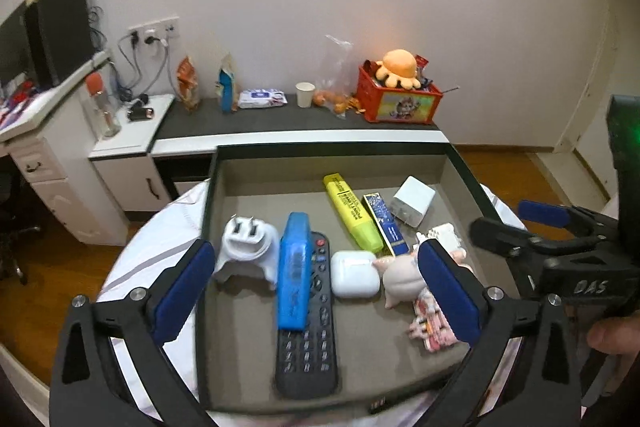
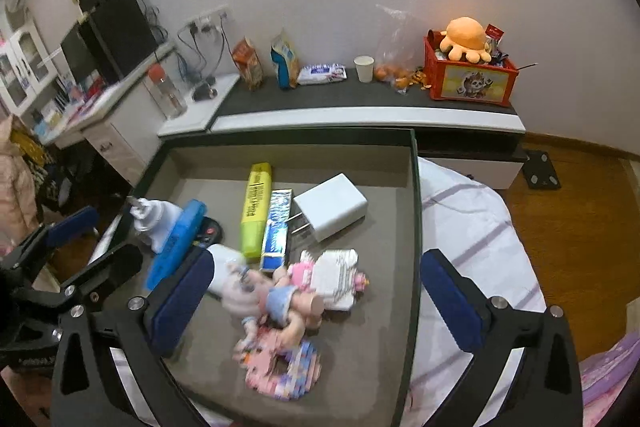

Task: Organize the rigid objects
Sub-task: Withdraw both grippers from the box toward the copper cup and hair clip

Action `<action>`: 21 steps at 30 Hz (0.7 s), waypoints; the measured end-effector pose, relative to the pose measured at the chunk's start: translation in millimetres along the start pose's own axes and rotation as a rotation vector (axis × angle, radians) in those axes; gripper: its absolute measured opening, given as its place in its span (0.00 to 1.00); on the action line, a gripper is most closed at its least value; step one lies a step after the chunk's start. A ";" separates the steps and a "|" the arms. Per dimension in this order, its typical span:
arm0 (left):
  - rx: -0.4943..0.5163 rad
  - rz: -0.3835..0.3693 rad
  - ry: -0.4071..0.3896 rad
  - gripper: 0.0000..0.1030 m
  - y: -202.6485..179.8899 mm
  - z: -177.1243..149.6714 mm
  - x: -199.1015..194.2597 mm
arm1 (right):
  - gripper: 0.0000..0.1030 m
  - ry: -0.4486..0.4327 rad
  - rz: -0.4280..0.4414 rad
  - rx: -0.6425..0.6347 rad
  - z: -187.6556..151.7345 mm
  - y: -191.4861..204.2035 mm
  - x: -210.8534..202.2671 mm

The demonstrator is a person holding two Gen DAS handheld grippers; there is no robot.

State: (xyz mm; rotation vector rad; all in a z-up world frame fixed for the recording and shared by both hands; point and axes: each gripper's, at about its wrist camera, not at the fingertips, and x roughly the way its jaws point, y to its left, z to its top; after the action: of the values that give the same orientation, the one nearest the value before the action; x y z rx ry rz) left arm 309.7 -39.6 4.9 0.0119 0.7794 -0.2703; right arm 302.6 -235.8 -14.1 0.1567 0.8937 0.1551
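Observation:
A grey tray [image 1: 320, 175] [image 2: 384, 307] holds a black remote [image 1: 310, 339] with a blue case [image 1: 295, 271] on it, a white plug adapter [image 1: 246, 243], a white earbud case [image 1: 354, 273], a yellow highlighter [image 1: 352, 213] [image 2: 256, 211], a blue box [image 1: 386, 225] [image 2: 276, 227], a white charger [image 1: 412, 201] [image 2: 330, 207], a pig figure [image 1: 400, 277] [image 2: 280, 299] and block toys [image 2: 280, 367]. My left gripper [image 1: 316, 291] is open and empty above the remote. My right gripper [image 2: 316, 299] is open and empty above the pig figure, and it also shows in the left wrist view [image 1: 516, 223].
The tray lies on a white striped bed cover [image 2: 472, 227]. Behind it a dark low shelf [image 1: 280, 119] carries a red crate [image 1: 398, 101] with an orange plush, a paper cup [image 1: 305, 94], snack bags and wipes. A white cabinet [image 1: 124, 147] stands at left. Wooden floor lies right.

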 end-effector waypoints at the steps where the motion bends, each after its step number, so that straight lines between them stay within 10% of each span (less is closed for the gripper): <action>1: -0.004 0.009 -0.002 1.00 0.4 -2.4 -7.6 | 1.00 -0.017 0.001 0.008 -3.9 -0.3 -8.8; 21: -0.016 0.066 -0.040 1.00 -17.1 -90.5 -122.1 | 1.00 -0.095 0.001 0.065 -133.3 6.9 -120.8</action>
State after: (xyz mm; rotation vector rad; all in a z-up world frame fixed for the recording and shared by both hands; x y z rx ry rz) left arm 159.9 -17.3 26.8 0.0174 0.7402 -0.2008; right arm 123.0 -243.6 -3.0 0.2231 0.8039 0.1191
